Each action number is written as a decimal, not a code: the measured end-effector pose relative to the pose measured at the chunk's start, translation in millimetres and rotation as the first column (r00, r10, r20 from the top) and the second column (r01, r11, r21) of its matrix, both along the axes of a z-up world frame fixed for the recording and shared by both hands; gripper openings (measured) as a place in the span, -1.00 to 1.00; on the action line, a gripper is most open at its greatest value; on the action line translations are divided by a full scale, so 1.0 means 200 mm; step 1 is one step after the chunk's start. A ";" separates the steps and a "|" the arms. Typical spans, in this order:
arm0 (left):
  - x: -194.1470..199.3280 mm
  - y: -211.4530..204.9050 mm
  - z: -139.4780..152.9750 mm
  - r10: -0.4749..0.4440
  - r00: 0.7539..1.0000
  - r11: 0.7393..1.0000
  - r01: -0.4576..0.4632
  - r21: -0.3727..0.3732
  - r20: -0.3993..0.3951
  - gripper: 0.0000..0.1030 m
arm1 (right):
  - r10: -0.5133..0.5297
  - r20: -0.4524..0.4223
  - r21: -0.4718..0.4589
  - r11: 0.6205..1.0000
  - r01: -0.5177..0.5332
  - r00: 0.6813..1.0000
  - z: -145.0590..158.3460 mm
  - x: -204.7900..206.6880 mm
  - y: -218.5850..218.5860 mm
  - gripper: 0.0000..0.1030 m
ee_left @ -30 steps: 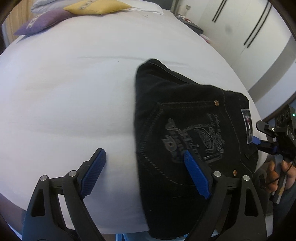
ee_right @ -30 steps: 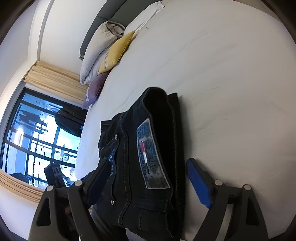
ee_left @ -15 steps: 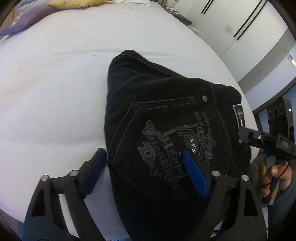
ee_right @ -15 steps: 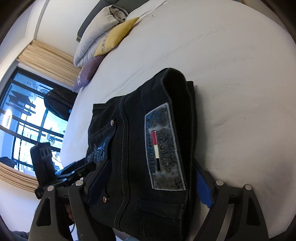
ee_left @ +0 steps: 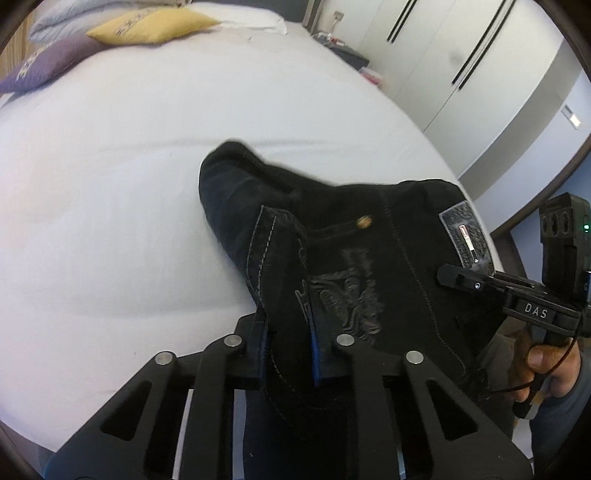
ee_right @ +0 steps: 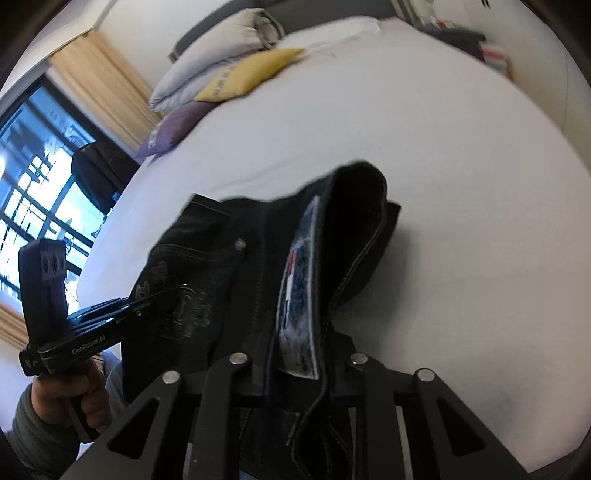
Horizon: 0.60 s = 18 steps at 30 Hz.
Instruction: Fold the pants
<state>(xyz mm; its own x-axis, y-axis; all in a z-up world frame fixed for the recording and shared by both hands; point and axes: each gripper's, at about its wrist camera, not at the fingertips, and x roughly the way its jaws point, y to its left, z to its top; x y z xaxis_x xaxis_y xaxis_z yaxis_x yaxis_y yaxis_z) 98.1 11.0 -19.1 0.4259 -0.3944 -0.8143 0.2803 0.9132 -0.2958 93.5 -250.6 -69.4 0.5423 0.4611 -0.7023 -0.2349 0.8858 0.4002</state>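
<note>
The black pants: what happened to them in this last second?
Both grippers closed on the pants: the left gripper pinched the pocket side, the right gripper the waistband by the patch, bunching the cloth upward. The bed and pillows stayed put.

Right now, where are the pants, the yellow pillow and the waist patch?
pants (ee_left: 369,258): left wrist view, back pocket area.
yellow pillow (ee_left: 155,26): left wrist view, middle of its top.
waist patch (ee_right: 299,295): right wrist view, its centre stripe.

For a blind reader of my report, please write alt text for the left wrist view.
The left gripper is shut on folded black pants at the near edge of a white bed. The right gripper touches the waistband; pillows lie far behind.
</note>
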 end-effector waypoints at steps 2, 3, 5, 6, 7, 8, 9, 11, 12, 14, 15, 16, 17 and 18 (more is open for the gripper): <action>0.00 0.01 0.10 -0.006 0.999 1.000 0.007 -0.018 0.035 -0.73 | 0.004 0.053 0.000 1.000 -0.004 0.999 0.10 -0.01 0.00 -0.62; 0.01 0.01 0.17 -0.013 0.998 1.000 0.014 -0.019 0.066 -0.73 | 0.006 0.072 0.002 1.000 -0.007 0.997 0.14 -0.02 -0.01 -0.62; 0.03 0.01 0.26 -0.020 0.992 1.000 0.022 -0.010 0.122 -0.73 | 0.012 0.124 -0.017 1.000 -0.010 0.992 0.23 0.01 -0.01 -0.62; 0.07 0.01 0.32 -0.019 0.987 1.000 0.020 -0.001 0.160 -0.73 | 0.013 0.148 -0.030 1.000 -0.009 0.989 0.27 0.03 -0.02 -0.62; 0.10 0.01 0.36 -0.019 0.983 1.000 0.018 0.007 0.183 -0.73 | 0.010 0.170 -0.039 0.999 -0.004 0.985 0.31 0.07 -0.03 -0.62; 0.14 0.01 0.39 -0.019 0.979 1.000 0.016 0.016 0.205 -0.73 | 0.008 0.188 -0.041 0.999 -0.001 0.982 0.35 0.09 -0.04 -0.62; 0.18 0.00 0.43 -0.023 0.974 0.999 0.017 0.028 0.227 -0.73 | 0.011 0.206 -0.048 0.999 -0.001 0.978 0.39 0.13 -0.04 -0.62; 0.26 -0.01 0.46 -0.031 0.970 0.998 0.018 0.054 0.241 -0.72 | 0.026 0.233 -0.080 0.997 -0.007 0.972 0.46 0.20 -0.04 -0.62; 0.32 -0.03 0.45 -0.027 0.970 0.998 0.012 0.064 0.242 -0.72 | 0.025 0.236 -0.091 0.996 -0.004 0.971 0.47 0.26 -0.04 -0.62; 0.42 -0.04 0.38 -0.010 0.976 0.997 -0.008 0.077 0.219 -0.72 | 0.016 0.221 -0.104 0.995 0.007 0.975 0.44 0.37 -0.03 -0.62; 0.46 -0.06 0.34 -0.003 0.979 0.996 -0.015 0.085 0.206 -0.72 | 0.017 0.216 -0.117 0.993 0.009 0.976 0.41 0.43 -0.03 -0.62; 0.50 -0.07 0.29 0.006 0.981 0.995 -0.025 0.096 0.192 -0.71 | 0.019 0.209 -0.125 0.992 0.008 0.978 0.39 0.46 -0.02 -0.62; 0.54 -0.07 0.22 0.012 0.984 0.993 -0.033 0.115 0.181 -0.71 | 0.019 0.187 -0.123 0.992 0.004 0.982 0.32 0.52 -0.01 -0.61; 0.58 -0.07 0.15 0.018 0.987 0.990 -0.040 0.133 0.160 -0.71 | 0.014 0.153 -0.119 0.993 0.004 0.988 0.26 0.57 -0.01 -0.58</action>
<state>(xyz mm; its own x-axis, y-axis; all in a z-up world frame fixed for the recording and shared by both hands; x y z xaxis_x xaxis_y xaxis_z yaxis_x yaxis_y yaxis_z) 214.0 -3.7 10.9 0.5631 -0.2705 -0.7809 0.2861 0.9503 -0.1229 208.2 -253.5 -17.2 0.6459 0.3825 -0.6607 -0.2899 0.9235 0.2513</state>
